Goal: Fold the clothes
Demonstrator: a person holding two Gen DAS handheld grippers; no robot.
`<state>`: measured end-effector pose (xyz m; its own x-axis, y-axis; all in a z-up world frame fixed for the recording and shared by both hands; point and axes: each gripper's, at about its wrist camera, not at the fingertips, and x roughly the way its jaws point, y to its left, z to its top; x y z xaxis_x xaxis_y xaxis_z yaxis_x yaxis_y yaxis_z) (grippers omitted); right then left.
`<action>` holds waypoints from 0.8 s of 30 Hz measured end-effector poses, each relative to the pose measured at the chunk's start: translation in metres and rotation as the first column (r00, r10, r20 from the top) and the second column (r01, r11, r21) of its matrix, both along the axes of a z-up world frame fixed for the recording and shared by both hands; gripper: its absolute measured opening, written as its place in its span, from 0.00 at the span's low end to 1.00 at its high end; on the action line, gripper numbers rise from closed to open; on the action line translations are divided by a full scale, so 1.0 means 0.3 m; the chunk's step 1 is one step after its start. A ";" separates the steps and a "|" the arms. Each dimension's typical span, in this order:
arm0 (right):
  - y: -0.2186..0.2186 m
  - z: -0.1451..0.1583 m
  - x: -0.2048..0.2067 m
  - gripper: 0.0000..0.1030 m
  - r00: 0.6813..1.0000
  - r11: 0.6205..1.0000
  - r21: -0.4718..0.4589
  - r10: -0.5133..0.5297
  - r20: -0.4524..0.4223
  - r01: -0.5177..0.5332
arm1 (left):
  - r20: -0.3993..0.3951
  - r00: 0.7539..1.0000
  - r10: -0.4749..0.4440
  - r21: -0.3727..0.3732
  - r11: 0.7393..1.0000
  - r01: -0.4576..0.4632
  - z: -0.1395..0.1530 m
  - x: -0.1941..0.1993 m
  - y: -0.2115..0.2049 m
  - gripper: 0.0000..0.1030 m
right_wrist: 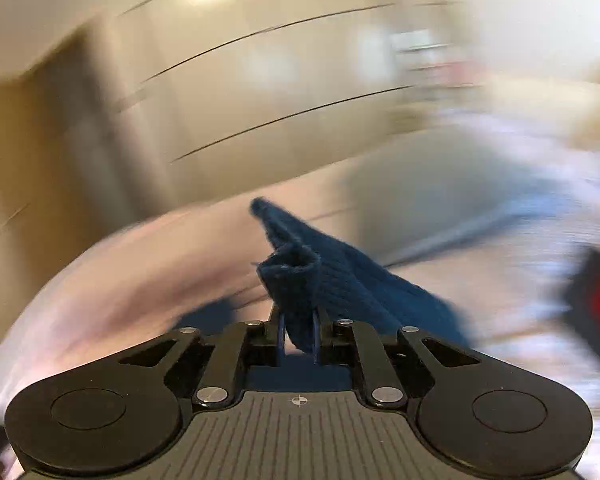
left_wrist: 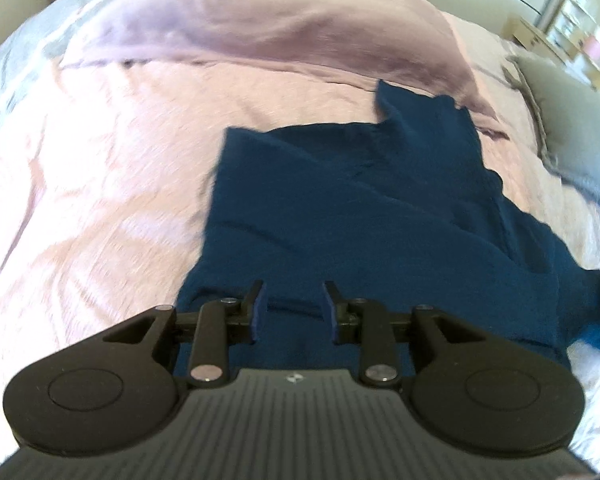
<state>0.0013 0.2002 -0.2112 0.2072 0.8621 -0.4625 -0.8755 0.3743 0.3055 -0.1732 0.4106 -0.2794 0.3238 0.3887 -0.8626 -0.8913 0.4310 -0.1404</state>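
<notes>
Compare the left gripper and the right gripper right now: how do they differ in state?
The left gripper has its pads apart and holds nothing, while the right gripper is closed on a bunched edge of the blue garment. The left gripper hovers above the garment spread on the pink bedding; the right gripper has its piece lifted, against blurred cupboards. Both share the same black two-finger build.

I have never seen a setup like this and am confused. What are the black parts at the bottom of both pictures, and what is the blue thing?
A person holds a two-finger gripper in each hand, each with a camera looking along its fingers. The left view shows the left gripper open above a dark blue knitted garment spread on a pink bedspread. The blurred right view shows the right gripper shut on a bunched edge of that garment.
</notes>
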 end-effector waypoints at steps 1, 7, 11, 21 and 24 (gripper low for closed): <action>0.045 -0.012 -0.108 0.20 0.993 0.993 -0.035 0.116 -0.005 -0.116 | 0.004 1.000 0.014 -0.010 1.000 -0.014 -0.002 -0.023 -0.004 0.25; 0.112 -0.263 -0.387 0.67 0.950 0.862 -0.400 0.279 -0.141 -0.313 | 0.022 0.999 0.030 -0.102 0.994 -0.028 -0.054 -0.109 -0.060 0.29; 0.074 -0.364 -0.259 0.67 0.971 0.826 -0.520 0.125 -0.206 -0.217 | 0.117 0.991 0.064 -0.235 0.971 -0.035 -0.123 -0.093 -0.094 0.34; -0.153 -0.442 0.141 0.67 0.912 0.805 -0.582 -0.320 -0.257 0.118 | 0.331 0.937 0.111 -0.376 0.926 0.023 -0.254 0.091 -0.069 0.03; -0.146 -0.456 0.154 0.67 0.894 0.803 -0.578 -0.356 -0.270 0.145 | 0.351 0.932 -0.089 -0.205 0.964 0.169 -0.137 0.154 -0.063 0.03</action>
